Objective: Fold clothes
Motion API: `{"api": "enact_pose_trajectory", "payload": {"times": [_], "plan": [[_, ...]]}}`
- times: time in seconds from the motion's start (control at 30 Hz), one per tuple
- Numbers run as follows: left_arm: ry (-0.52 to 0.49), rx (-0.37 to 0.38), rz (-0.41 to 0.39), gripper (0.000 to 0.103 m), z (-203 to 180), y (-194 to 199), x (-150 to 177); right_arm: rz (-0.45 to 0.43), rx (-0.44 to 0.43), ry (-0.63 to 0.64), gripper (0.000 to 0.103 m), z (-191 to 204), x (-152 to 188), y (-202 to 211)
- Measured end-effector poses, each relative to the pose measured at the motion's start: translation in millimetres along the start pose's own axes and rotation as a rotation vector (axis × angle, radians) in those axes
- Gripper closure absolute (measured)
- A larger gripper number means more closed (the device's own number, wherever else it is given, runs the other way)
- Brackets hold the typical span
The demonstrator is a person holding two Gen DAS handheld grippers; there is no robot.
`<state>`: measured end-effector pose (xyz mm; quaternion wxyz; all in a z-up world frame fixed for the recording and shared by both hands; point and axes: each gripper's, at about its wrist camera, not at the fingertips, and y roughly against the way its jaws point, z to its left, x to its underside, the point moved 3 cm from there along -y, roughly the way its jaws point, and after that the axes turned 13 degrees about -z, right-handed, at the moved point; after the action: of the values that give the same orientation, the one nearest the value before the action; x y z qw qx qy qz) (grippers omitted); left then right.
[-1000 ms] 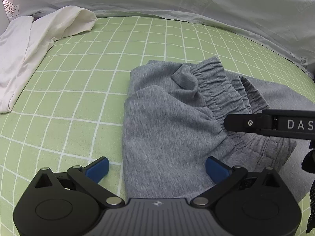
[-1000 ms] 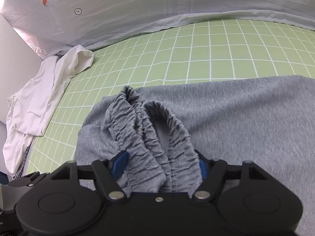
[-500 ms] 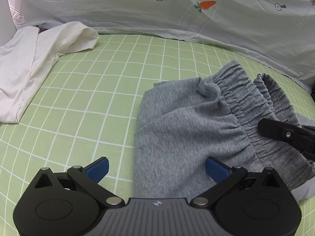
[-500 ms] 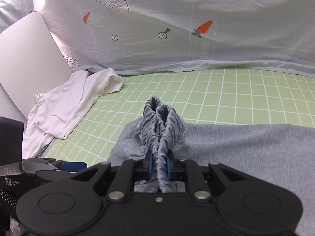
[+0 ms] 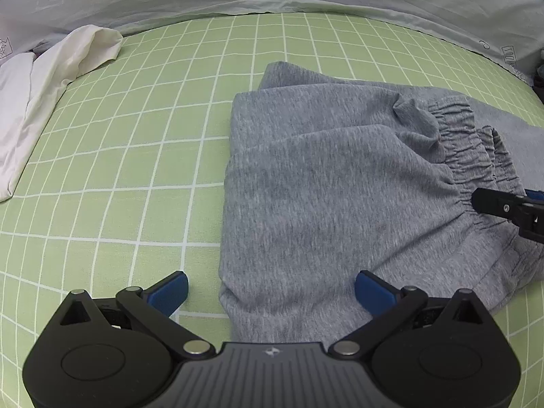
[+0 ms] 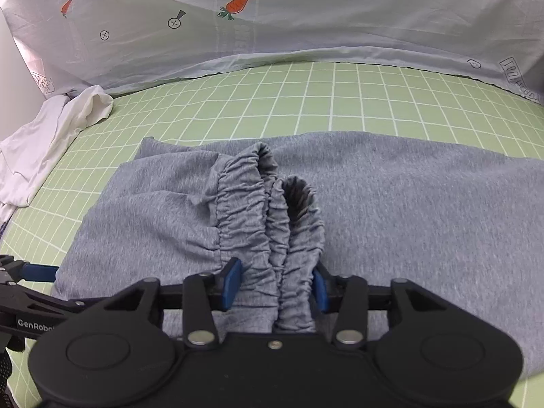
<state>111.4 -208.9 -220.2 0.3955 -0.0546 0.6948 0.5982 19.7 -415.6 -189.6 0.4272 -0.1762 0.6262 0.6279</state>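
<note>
**Grey sweatpants folded over, waistband sitting between the right tongs**

The soft grey jersey sweatpants (image 5: 326,197) are lying folded on the light green sheet with a white grid (image 5: 136,156), directly ahead of both tools. The left gripper (image 5: 270,289) is hovering with its blue-tipped fingers (image 5: 170,292) spread wide apart, holding nothing; the folded edge of the pants is lying between and just beyond them. The right gripper (image 6: 275,284) is standing partly apart, its blue pads (image 6: 231,282) sitting on either side of the gathered elastic waistband (image 6: 268,224); whether they are pressing the fabric cannot be told. The rest of the pants is spreading out flat ahead and to the right of the right tongs. A crumpled white cotton garment (image 6: 51,136) is lying far ahead to the left of both tools, well apart from the pants. A pale bedsheet printed with orange carrots (image 6: 238,3) is rising beyond the green sheet
</note>
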Motion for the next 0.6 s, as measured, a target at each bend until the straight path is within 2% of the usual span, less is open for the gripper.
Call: {"api": "enact_pose_trajectory", "payload": {"times": [0.03, 0.13, 0.17, 0.23, 0.37, 0.6], "plan": [[0.0, -0.005, -0.005, 0.0, -1, 2, 0, 0.0, 0.01, -0.004, 0.027, -3, 0, 1], [-0.005, -0.006, -0.033, 0.0, -9, 13, -2, -0.004, 0.034, -0.029, 0.018, -16, 2, 7], [-0.007, -0.004, -0.044, 0.0, -12, 17, -2, -0.008, 0.048, -0.034, 0.01, -21, 2, 10], [-0.012, 0.005, -0.067, 0.0, -20, 24, -4, -0.036, 0.087, -0.026, 0.002, -32, 4, 18], [-0.037, 0.018, -0.099, 0.0, -41, 30, -10, -0.078, 0.17, -0.033, 0.0, -67, 9, 37], [-0.083, 0.032, -0.095, 0.0, -80, 28, -10, -0.06, 0.345, -0.151, 0.0, -148, 41, 75]]}}
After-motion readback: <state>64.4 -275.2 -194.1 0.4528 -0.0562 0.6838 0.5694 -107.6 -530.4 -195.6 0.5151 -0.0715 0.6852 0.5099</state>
